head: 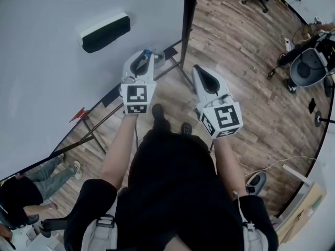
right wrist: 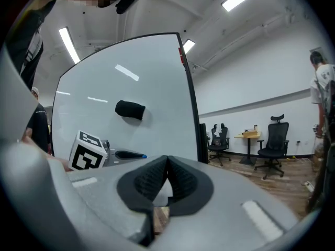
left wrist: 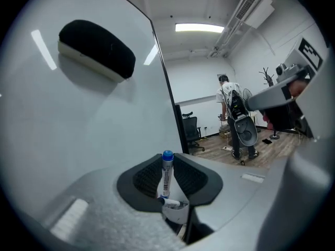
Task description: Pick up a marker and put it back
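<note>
The blue-capped marker [left wrist: 166, 175] is pinched in the left gripper [left wrist: 168, 161] by the whiteboard [left wrist: 73, 135] — right gripper [right wrist: 166, 167] jaws pressed together, empty — so it should be lowered slowly, released only once seated.

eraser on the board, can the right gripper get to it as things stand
Probably, but not straight across. The eraser sits bare on the board, yet the left gripper, shut on a marker, hangs between it and the right gripper, whose jaws are shut.
</note>
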`<state>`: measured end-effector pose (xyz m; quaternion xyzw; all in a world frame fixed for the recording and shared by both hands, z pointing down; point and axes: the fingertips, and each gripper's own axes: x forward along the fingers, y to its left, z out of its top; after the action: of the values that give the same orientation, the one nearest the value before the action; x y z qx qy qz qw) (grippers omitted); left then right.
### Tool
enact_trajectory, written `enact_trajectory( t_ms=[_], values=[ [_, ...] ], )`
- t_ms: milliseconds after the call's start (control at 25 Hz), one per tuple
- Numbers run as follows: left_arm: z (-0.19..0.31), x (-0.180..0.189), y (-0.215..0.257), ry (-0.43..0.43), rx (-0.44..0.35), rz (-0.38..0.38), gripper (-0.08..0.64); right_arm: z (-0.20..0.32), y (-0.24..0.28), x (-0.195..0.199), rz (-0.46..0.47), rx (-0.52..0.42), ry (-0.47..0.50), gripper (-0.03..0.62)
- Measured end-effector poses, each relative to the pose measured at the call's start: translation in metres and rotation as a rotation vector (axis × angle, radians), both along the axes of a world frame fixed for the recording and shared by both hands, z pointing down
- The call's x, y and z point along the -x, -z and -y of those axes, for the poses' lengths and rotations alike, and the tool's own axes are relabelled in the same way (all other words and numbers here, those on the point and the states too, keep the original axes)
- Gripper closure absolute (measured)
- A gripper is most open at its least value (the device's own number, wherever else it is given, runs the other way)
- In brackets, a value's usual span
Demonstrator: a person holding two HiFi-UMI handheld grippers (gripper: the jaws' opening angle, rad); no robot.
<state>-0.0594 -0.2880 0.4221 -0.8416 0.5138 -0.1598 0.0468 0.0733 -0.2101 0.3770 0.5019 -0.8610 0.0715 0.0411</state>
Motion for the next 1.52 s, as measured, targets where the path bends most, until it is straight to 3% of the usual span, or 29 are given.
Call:
enact_trajectory(
  t_ms=[760,1520],
  values=[
    [0.005,-0.006,-0.062,-0.059,0.159,0.066,0.48,0.0,-0.008,-0.006,0.001,0.021,-0.056,0.591],
    [0.005,-0.016,-0.05,-0.091,0.13,0.046,0.471,0.002,-0.005,-0.01,0.019,0.016,-0.061,0.591]
  ],
)
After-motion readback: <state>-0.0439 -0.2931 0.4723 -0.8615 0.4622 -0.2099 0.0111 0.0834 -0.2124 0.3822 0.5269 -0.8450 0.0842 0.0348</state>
